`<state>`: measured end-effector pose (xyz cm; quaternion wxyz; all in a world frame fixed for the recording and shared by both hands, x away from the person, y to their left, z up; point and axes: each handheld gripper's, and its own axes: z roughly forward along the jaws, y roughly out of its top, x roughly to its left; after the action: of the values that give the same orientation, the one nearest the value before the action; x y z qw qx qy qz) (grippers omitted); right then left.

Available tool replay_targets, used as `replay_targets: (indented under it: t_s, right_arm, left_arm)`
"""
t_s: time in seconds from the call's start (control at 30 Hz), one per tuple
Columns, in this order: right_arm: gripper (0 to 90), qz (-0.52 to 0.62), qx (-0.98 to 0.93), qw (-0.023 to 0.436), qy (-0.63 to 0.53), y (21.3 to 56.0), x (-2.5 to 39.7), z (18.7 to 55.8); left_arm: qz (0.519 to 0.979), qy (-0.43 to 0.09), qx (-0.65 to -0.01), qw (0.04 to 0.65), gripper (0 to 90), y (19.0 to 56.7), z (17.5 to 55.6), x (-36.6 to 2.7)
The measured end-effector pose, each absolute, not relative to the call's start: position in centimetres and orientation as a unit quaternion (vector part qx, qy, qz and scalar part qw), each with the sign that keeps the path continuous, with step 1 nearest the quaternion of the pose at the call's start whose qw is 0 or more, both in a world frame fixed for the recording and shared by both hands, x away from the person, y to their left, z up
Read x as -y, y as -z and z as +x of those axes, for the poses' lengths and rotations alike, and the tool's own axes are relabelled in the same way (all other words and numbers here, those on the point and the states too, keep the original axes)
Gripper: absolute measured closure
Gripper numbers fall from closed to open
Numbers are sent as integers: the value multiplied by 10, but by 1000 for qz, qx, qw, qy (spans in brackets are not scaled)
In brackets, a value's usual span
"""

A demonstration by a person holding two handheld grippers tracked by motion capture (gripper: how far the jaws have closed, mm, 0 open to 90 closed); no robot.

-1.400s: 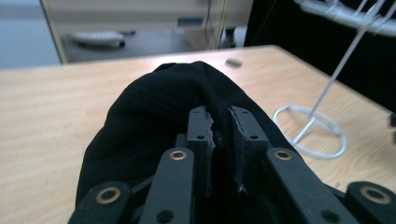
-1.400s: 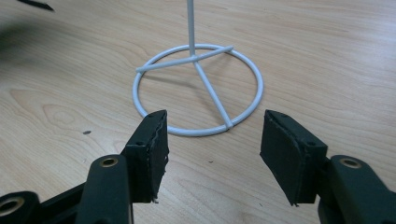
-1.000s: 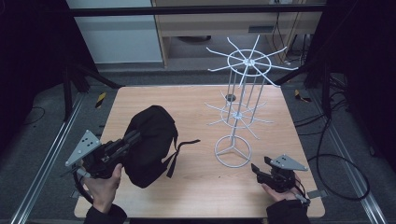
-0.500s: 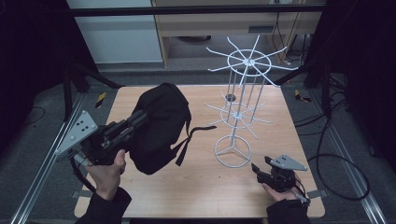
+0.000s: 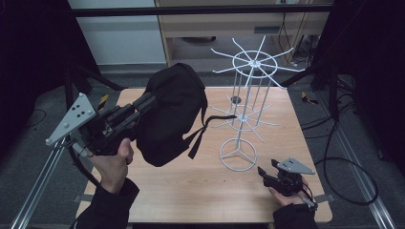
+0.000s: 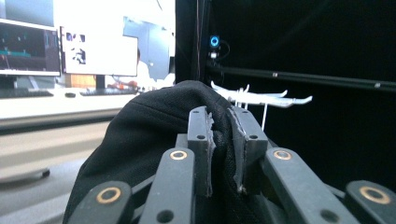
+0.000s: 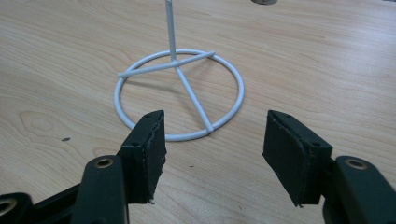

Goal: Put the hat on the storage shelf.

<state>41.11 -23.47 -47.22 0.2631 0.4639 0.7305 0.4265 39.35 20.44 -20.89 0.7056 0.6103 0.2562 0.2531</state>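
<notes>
The left gripper [image 5: 143, 102], raised over the table's [image 5: 191, 181] left side, has its jaws pinched on the black bag [image 5: 174, 112], held aloft beside the white rack [image 5: 246, 105]. The right gripper [image 5: 264, 172] rests low near the rack's base, jaws wide apart, empty.

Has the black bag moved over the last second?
Yes. The black bag, clamped in the left gripper, has been lifted off the table and carried up toward the white rack, which stayed put.
</notes>
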Motion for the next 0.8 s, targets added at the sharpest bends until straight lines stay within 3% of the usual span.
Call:
replay_targets:
  t_s: [0.43, 0.8]
  right_arm:
    - [387, 464, -732, 261, -426, 473, 234, 412]
    - [386, 463, -732, 259, -427, 473, 234, 412]
  left_arm:
    - [576, -258, -234, 740, 786, 176, 393, -194]
    - [594, -236, -229, 734, 786, 181, 409, -168]
